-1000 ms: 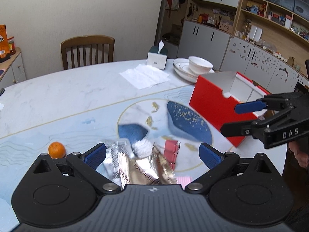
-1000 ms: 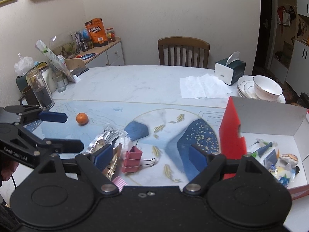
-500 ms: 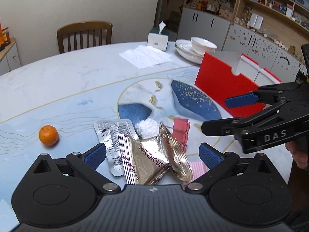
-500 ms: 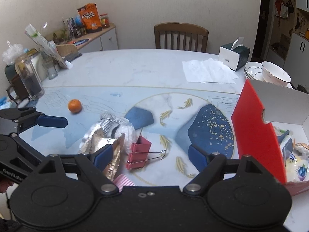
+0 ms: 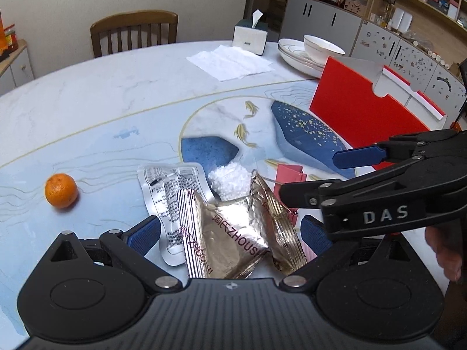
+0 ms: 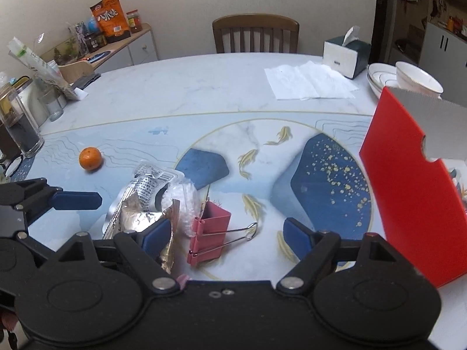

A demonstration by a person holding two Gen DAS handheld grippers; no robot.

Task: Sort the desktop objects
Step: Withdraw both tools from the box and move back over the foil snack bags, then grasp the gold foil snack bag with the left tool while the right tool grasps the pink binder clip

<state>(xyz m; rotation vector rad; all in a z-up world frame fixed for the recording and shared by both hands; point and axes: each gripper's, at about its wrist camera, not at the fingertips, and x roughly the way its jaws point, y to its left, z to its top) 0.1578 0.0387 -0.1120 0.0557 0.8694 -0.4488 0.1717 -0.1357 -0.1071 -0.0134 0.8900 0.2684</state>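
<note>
Left gripper (image 5: pixel 230 233) gapes wide, empty, above foil wrappers (image 5: pixel 233 230) at lower centre. Right gripper (image 6: pixel 226 233), jaws closing slightly, empty, frames a pink binder clip (image 6: pixel 208 233).

A home dining room. A wooden chair (image 6: pixel 255 33) stands at the marble desk (image 6: pixel 186 87). Stacked bowls (image 5: pixel 315 51) sit before cluttered cupboards (image 5: pixel 324 20).

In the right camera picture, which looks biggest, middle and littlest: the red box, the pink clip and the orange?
1. Red box: biggest by far, though it also sits nearest the camera.
2. Pink binder clip: middle.
3. Orange: littlest, but it lies farther away, which shrinks it somewhat.
</note>
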